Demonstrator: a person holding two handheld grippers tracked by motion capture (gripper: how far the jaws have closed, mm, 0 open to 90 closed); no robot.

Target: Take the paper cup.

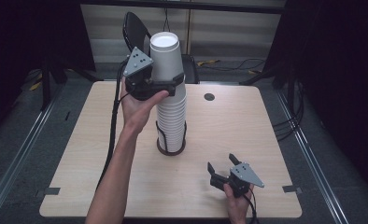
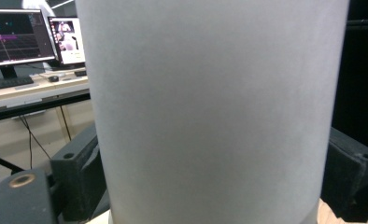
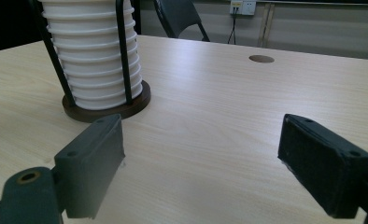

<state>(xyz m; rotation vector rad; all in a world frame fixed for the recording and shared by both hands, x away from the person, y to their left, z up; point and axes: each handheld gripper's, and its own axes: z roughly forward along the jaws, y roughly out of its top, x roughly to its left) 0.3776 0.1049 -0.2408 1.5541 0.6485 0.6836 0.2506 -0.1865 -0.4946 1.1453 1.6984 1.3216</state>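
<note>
Pale wooden table (image 1: 247,135), dark room.

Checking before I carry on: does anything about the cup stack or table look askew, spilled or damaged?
Nothing stands out. The top cup sits gripped in the left gripper above the cup stack, which stands upright in its holder. The table shows no spill; the right gripper rests open.

A tall white paper cup (image 1: 165,53), upside down, caps a stack of ribbed white paper cups (image 1: 171,122) standing upright in a black wire holder with a round dark base (image 1: 171,150), apparently slightly lifted, at the table's twelve o'clock from centre.
</note>
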